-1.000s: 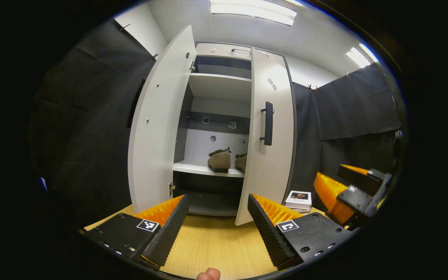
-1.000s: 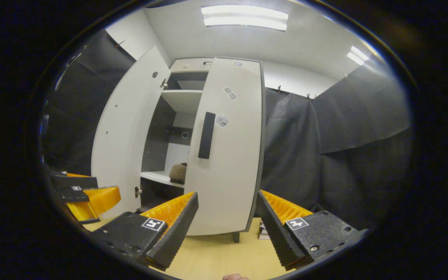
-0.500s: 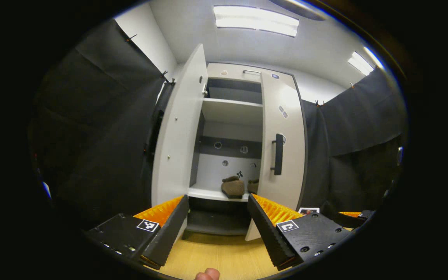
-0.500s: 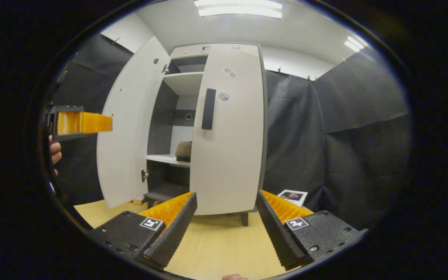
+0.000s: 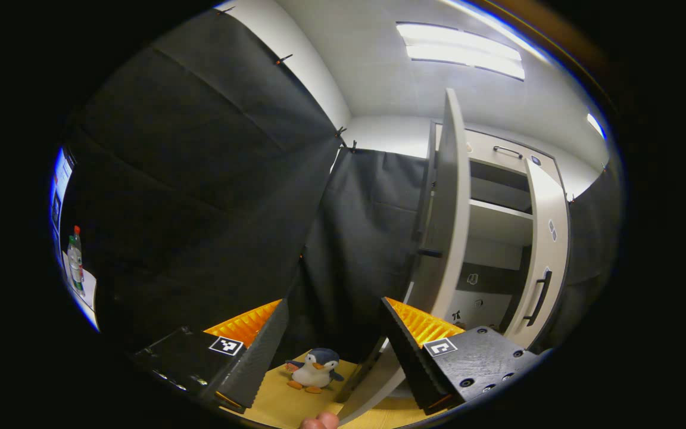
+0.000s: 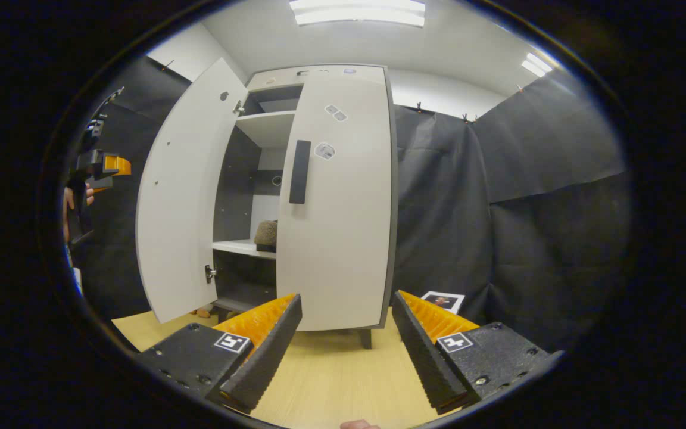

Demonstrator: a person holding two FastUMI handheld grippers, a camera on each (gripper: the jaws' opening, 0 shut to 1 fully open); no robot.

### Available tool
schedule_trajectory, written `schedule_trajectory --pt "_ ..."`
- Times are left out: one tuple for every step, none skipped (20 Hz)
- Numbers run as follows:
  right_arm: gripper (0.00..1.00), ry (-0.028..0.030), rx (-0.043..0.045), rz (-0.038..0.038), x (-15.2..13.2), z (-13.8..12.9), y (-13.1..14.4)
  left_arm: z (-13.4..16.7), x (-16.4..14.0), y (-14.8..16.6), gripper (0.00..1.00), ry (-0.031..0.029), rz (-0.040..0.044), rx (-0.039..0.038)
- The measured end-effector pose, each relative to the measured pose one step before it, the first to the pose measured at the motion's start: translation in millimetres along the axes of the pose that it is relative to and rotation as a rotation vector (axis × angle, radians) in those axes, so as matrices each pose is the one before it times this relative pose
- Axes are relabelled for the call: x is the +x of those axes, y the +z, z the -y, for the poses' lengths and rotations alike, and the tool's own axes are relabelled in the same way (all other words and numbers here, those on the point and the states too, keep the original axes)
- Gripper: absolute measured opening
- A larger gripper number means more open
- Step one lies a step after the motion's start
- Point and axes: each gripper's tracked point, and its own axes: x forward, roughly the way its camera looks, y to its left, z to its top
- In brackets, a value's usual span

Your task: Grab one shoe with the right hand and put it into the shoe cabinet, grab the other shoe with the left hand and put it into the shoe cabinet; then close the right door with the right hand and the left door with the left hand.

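Your left tongs (image 5: 334,333) were wide open and held nothing. Past their tips sat a small toy penguin (image 5: 314,369) on the yellow wood floor (image 5: 277,399). Ahead and to the right of the left tongs stood the shoe cabinet (image 5: 498,226). Its left door (image 5: 447,202) was swung out, and you saw it almost edge-on, just past the right finger of those tongs. The right door (image 5: 542,256), with its dark handle (image 5: 536,298), was farther off to the right. Far to the left of the left tongs a bottle (image 5: 75,259) stood on a white surface (image 5: 89,292).

Your right tongs (image 6: 346,339) were wide open too, with nothing between the fingers. Straight ahead of them was the right door (image 6: 337,202), nearly shut, with its handle (image 6: 299,171) facing you. The left door (image 6: 179,196) stood open, ahead and to the left. In the gap between the doors one brown fuzzy shoe (image 6: 267,234) sat on the white shelf (image 6: 242,247) inside the cabinet. I could not tell where the other shoe was. A small booklet (image 6: 443,300) lay on the floor just past the right finger. Far to the left, your other tongs (image 6: 105,167) were held up near the open left door, with your hand (image 6: 72,199) behind them.
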Motion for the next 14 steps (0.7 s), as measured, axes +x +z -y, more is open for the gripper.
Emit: schedule_trajectory --pt "0.99 -0.00713 -0.00726 0.00634 0.41 2.18 2.28 -6.97 3.66 -10.18 0.94 -0.00210 -0.01045 -0.01489" --pt "0.99 -0.00705 -0.00756 0.00683 0.70 2.22 2.23 -12.11 11.77 -2.87 0.94 0.00520 -0.01521 -0.00912" --pt "0.99 -0.00597 -0.00467 0.00155 0.87 1.13 1.06 -3.12 5.29 -5.83 0.94 -0.00145 -0.01746 -0.00813" --pt "0.99 -0.00525 0.00025 0.00140 -0.13 1.19 0.95 -5.53 6.32 -3.09 0.94 0.00010 -0.01579 -0.00813" --pt "0.99 -0.00472 0.00074 -0.00007 -0.25 1.81 0.33 -3.53 10.20 -3.34 0.94 -0.01055 -0.01306 -0.00255" --pt "0.99 -0.00774 -0.00179 -0.00085 0.13 1.39 0.33 -3.47 4.27 -2.33 0.94 -0.00330 -0.00461 0.00612" --pt "0.99 -0.00860 -0.00926 0.00232 0.62 1.61 0.26 1.31 2.93 -2.72 0.94 -0.00220 -0.00279 0.01224" --pt "0.99 -0.00492 -0.01165 0.00336 0.25 0.58 1.18 4.26 1.01 -1.30 0.94 -0.00892 -0.00311 0.01162" --pt "0.99 -0.00355 -0.00799 0.00596 0.22 1.09 1.40 5.82 -0.38 -0.62 0.94 -0.01874 -0.00065 0.00398" --pt "0.99 0.00217 -0.00108 0.00513 0.71 -1.00 1.54 3.16 -2.18 -2.56 0.94 -0.01593 -0.00566 -0.00229" --pt "0.99 0.00136 0.00129 -0.00093 1.46 -1.69 -0.57 -6.97 -6.81 1.68 0.94 -0.00422 0.00047 0.00472" --pt "0.99 0.00506 0.00362 -0.00224 0.26 -1.59 -0.58 -1.51 0.41 -2.12 0.93 -0.01013 -0.00406 0.00603" --pt "0.99 0.00294 0.00447 -0.00190 0.44 -1.02 -0.25 2.92 1.18 -0.24 0.93 -0.01241 -0.00478 -0.00638" --pt "0.99 0.00444 0.00466 -0.00160 0.74 -1.92 0.55 -1.05 -0.27 -0.92 0.93 -0.00789 -0.01494 -0.01346"
